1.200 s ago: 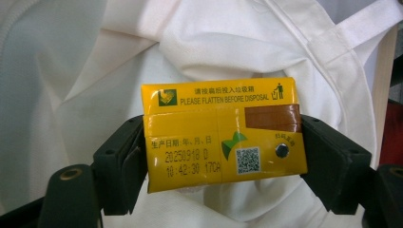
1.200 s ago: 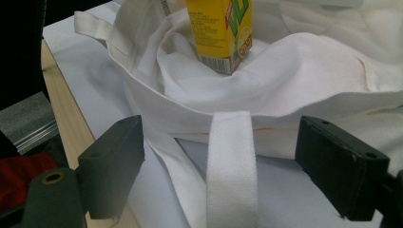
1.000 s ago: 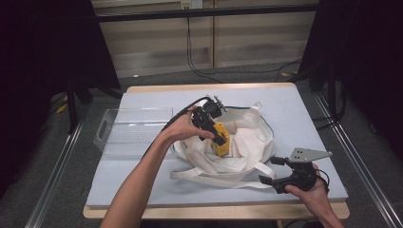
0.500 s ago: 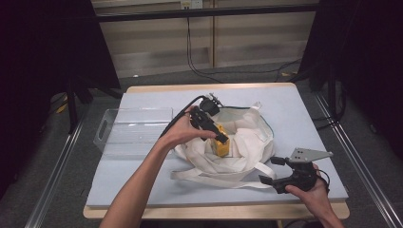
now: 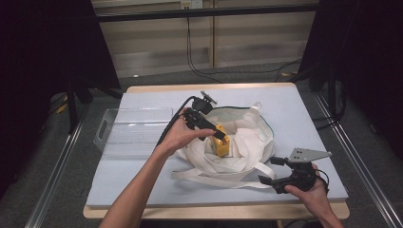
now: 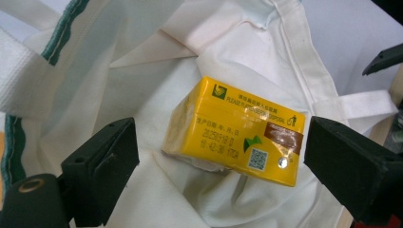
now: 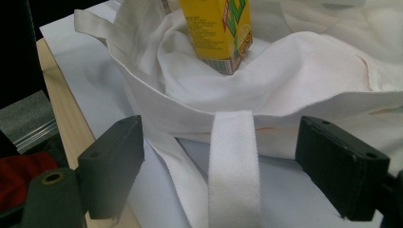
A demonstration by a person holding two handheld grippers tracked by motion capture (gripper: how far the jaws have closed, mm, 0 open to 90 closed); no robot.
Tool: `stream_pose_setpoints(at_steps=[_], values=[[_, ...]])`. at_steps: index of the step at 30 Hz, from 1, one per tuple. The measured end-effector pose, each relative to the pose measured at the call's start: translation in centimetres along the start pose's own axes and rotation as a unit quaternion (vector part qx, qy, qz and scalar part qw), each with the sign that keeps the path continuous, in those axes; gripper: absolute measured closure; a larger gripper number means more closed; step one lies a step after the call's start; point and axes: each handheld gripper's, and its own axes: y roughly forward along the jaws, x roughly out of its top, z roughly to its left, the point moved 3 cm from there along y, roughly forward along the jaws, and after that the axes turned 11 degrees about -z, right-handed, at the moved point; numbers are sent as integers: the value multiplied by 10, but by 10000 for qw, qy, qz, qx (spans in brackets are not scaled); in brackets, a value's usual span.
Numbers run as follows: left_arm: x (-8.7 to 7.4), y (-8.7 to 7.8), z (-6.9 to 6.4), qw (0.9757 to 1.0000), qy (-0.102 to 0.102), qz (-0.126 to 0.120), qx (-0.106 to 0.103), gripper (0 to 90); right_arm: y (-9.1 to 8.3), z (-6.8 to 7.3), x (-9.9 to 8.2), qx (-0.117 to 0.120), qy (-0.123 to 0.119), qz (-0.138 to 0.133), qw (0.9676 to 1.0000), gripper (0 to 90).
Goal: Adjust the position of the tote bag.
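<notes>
A yellow drink carton (image 5: 221, 145) stands in the mouth of a white cloth bag (image 5: 247, 142) in the middle of the table. My left gripper (image 5: 209, 129) hovers just above it. In the left gripper view the carton (image 6: 237, 137) lies on the bag's cloth (image 6: 142, 71) between the jaws of the left gripper (image 6: 221, 137), apart from both pads. Those jaws have just been closing a little and stay open. My right gripper (image 5: 271, 171) sits open at the table's front right. The bag's white strap (image 7: 235, 166) runs between the pads of the right gripper (image 7: 221, 130), untouched.
A clear plastic bin (image 5: 135, 130) lies on the table left of the bag. The bag's straps (image 5: 223, 179) trail toward the wooden front edge (image 5: 214, 211). A black cable (image 5: 171, 126) runs from the left gripper across the table.
The left hand has barely shifted above the carton, which stays in the bag. The right hand and its gripper have not moved.
</notes>
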Motion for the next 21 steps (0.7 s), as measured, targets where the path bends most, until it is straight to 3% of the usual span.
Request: stream_pose_setpoints(at_steps=[7, 9, 10, 15, 21], values=[[1, 0, -5, 9977, -594, 39, 311, 108, 0, 1, 1, 4, -9, -12, 10000, 165], [1, 2, -6, 9974, -636, 76, 334, 110, 0, 1, 1, 9, -10, 1, 10000, 165], [0, 5, -8, 9959, -812, 38, 390, 121, 0, 1, 1, 13, -15, -3, 10000, 165], [2, 10, -9, 9944, -957, 111, 432, 119, 0, 1, 0, 7, 4, 5, 10000, 165], [3, 16, -9, 9902, -1213, 152, 678, 110, 1, 1, 0, 18, -4, 20, 10000, 165]])
